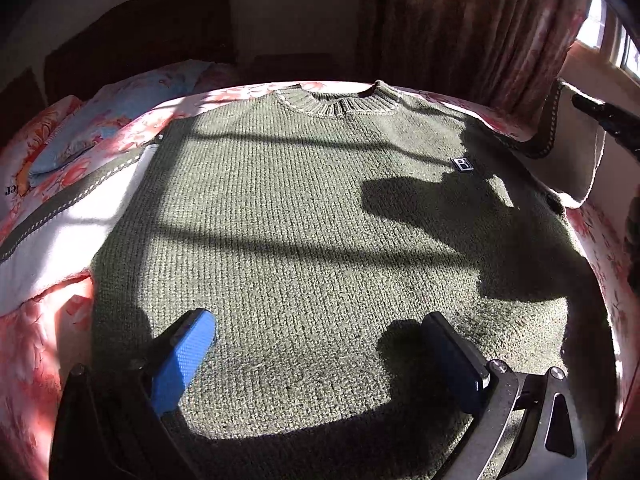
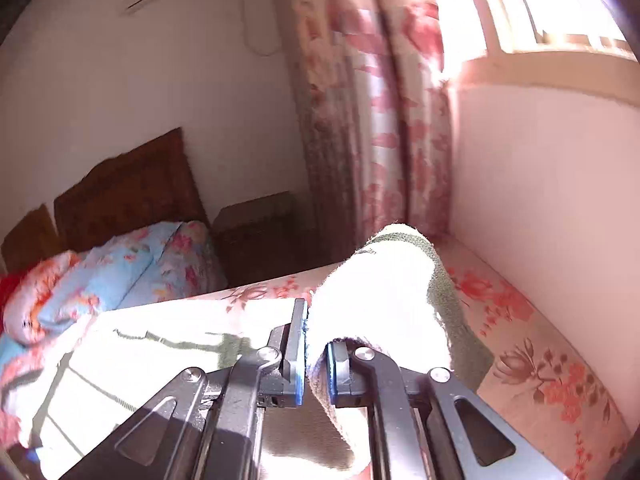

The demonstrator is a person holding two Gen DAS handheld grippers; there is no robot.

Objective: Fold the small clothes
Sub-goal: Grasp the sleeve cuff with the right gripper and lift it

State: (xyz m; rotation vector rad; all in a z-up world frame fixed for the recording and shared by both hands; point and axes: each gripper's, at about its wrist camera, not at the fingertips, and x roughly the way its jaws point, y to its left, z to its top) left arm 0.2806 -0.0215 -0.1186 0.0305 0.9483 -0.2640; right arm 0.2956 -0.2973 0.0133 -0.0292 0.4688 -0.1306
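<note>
An olive-green knit sweater [image 1: 304, 216] lies flat on the bed, collar [image 1: 340, 102] at the far side, a small logo tag [image 1: 463, 164] on the right chest. Its left sleeve [image 1: 60, 216], white with a green striped band, lies out to the left. My left gripper [image 1: 320, 344] is open and empty just above the sweater's lower body. My right gripper [image 2: 316, 344] is shut on the white and green right sleeve [image 2: 384, 292] and holds it lifted above the bed. The lifted sleeve also shows at the right edge of the left wrist view [image 1: 576, 136].
The bed has a pink floral sheet [image 2: 520, 332]. A blue floral pillow [image 2: 120, 272] and a wooden headboard [image 2: 132, 188] are at the far left. A floral curtain [image 2: 380, 120], a window and a wall run along the right side.
</note>
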